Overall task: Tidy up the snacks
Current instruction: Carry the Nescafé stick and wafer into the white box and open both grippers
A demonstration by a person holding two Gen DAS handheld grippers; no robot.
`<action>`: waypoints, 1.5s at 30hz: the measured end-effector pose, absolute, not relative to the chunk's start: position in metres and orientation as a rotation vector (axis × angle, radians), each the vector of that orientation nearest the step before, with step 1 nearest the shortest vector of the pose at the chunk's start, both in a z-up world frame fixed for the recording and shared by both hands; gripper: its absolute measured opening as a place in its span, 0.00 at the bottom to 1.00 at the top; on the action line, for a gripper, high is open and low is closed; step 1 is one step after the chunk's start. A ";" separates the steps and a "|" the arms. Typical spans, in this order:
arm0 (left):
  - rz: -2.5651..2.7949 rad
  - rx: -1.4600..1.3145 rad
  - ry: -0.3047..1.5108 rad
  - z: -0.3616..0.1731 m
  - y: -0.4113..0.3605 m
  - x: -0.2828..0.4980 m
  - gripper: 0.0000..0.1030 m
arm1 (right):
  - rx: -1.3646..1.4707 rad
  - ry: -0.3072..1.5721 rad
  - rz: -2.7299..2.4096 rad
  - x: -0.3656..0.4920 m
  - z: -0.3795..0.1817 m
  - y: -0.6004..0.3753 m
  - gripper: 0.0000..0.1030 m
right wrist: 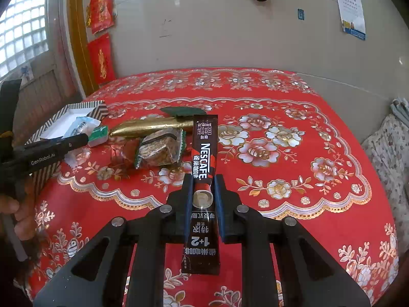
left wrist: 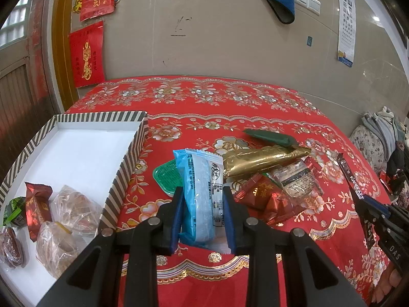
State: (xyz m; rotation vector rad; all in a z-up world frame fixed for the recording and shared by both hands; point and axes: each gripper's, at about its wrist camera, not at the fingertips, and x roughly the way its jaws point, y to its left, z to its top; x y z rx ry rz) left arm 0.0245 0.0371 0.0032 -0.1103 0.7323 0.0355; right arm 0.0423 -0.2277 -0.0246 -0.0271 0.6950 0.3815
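Sorting looked roughly half done. The left gripper [left wrist: 203, 212] had its jaws closed on a blue-and-white snack packet [left wrist: 202, 192] at the lower centre of the left wrist view, held above the red floral desk [left wrist: 230, 97] and just right of the striped box [left wrist: 127, 163]. The right gripper [right wrist: 203, 204] had its jaws clamped on a brown Nescafe stick [right wrist: 204, 158] at the centre of the right wrist view, likewise raised over the desk.

At the lower left of the left view, the box's white floor carried a red wrapped snack [left wrist: 37, 204], a small green packet [left wrist: 14, 211], two clear-wrapped cakes [left wrist: 69, 220] and a dark round sweet [left wrist: 11, 248] at the frame edge; its far half was bare.

Right of the box, a loose pile waited on the desk: a green square tray-like item [left wrist: 167, 176], a long gold pouch [left wrist: 263, 160], a dark green packet [left wrist: 271, 136], a red wrapped sweet [left wrist: 265, 199] and a clear packet of speckled bar [left wrist: 296, 176]. By my judgement, both held items and those five were left to place.
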 end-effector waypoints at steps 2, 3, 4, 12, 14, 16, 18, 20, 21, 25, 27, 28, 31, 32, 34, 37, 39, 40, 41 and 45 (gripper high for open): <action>0.036 -0.112 0.732 0.003 0.037 0.025 0.30 | -0.029 0.694 0.381 0.042 -0.025 -0.228 0.15; 0.036 -0.112 0.732 0.003 0.038 0.025 0.30 | -0.028 0.695 0.380 0.043 -0.025 -0.228 0.15; 0.035 -0.112 0.731 0.003 0.038 0.024 0.30 | -0.027 0.694 0.380 0.043 -0.025 -0.228 0.15; 0.037 -0.115 0.729 0.004 0.039 0.024 0.30 | -0.033 0.684 0.379 0.042 -0.024 -0.228 0.15; 0.035 -0.115 0.728 0.004 0.039 0.024 0.30 | -0.033 0.684 0.380 0.042 -0.024 -0.228 0.15; 0.032 -0.116 0.726 0.005 0.039 0.023 0.30 | -0.034 0.684 0.373 0.041 -0.023 -0.228 0.15; 0.030 -0.118 0.720 0.006 0.039 0.022 0.30 | -0.036 0.681 0.383 0.040 -0.023 -0.227 0.15; 0.029 -0.121 0.716 0.008 0.039 0.021 0.30 | -0.046 0.687 0.388 0.041 -0.024 -0.225 0.15; 0.029 -0.124 0.714 0.009 0.039 0.021 0.30 | -0.055 0.688 0.388 0.041 -0.024 -0.224 0.15; 0.026 -0.155 0.716 0.016 0.047 0.016 0.30 | -0.057 0.668 0.436 0.041 -0.014 -0.200 0.15; 0.034 -0.176 0.707 0.026 0.062 0.006 0.30 | -0.036 0.660 0.490 0.039 -0.003 -0.179 0.15; 0.053 -0.168 0.702 0.032 0.071 0.001 0.30 | -0.033 0.652 0.527 0.038 0.004 -0.166 0.15; 0.114 -0.192 0.723 0.041 0.111 -0.007 0.30 | -0.037 0.654 0.643 0.036 0.018 -0.116 0.15; 0.149 -0.207 0.724 0.044 0.129 -0.012 0.30 | -0.034 0.660 0.679 0.036 0.021 -0.100 0.15; 0.229 -0.202 0.714 0.046 0.157 -0.021 0.30 | -0.016 0.672 0.750 0.035 0.023 -0.073 0.15; 0.313 -0.201 0.733 0.039 0.187 -0.030 0.30 | -0.003 0.672 0.830 0.033 0.027 -0.033 0.15; 0.366 -0.192 0.743 0.033 0.200 -0.034 0.30 | 0.005 0.681 0.867 0.036 0.028 -0.010 0.15; 0.393 -0.184 0.749 0.030 0.205 -0.035 0.30 | 0.013 0.688 0.887 0.039 0.028 0.004 0.15; 0.409 -0.180 0.755 0.028 0.207 -0.035 0.30 | 0.012 0.692 0.890 0.039 0.027 0.011 0.15; 0.443 -0.157 0.790 0.015 0.209 -0.030 0.31 | -0.004 0.731 0.884 0.047 0.020 0.050 0.15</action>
